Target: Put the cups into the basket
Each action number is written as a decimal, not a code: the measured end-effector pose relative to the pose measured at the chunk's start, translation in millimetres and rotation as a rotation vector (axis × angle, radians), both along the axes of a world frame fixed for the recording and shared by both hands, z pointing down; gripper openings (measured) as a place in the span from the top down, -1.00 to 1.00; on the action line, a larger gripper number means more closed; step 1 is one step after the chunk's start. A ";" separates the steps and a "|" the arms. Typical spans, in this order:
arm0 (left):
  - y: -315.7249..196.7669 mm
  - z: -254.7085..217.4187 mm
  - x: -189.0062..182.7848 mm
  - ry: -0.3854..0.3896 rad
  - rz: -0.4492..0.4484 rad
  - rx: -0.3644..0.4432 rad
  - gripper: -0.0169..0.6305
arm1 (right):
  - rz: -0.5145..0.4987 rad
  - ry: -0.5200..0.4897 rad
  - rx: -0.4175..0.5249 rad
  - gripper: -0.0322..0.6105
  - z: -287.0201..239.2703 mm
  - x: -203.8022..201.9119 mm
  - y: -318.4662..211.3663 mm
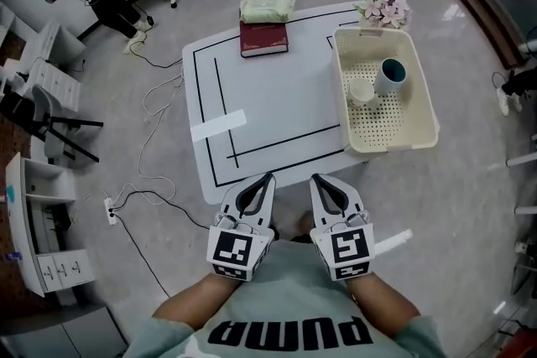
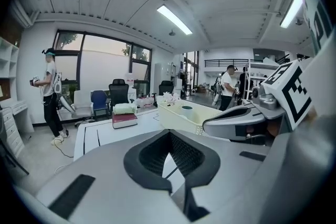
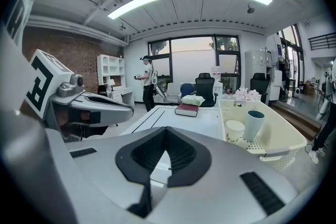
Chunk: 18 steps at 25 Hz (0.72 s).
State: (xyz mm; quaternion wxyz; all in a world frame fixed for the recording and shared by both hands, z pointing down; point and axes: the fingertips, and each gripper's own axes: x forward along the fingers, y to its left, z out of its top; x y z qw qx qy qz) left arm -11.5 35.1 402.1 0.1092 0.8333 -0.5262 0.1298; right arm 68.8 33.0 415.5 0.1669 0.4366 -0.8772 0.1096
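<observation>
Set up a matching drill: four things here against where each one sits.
1 book
2 tall cup
3 flowers
4 tape strip

A in the basket
B just beyond the basket
C middle of the far edge of the table
D near the table's left edge

Pairs: 1-C, 2-A, 3-B, 4-D

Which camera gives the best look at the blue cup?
The right gripper view: the blue cup shows whole, from the side. The head view shows it small, from above. The left gripper view shows only its top above the basket wall.
</observation>
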 end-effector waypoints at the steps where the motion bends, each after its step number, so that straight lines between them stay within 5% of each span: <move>1: -0.4 1.2 -0.2 -0.001 0.003 0.002 0.93 | 0.004 -0.003 0.004 0.86 -0.5 0.4 -1.2; 18: -16.2 -8.5 -28.2 0.028 0.083 0.007 0.93 | 0.104 0.026 0.031 0.87 -10.6 -19.7 -3.3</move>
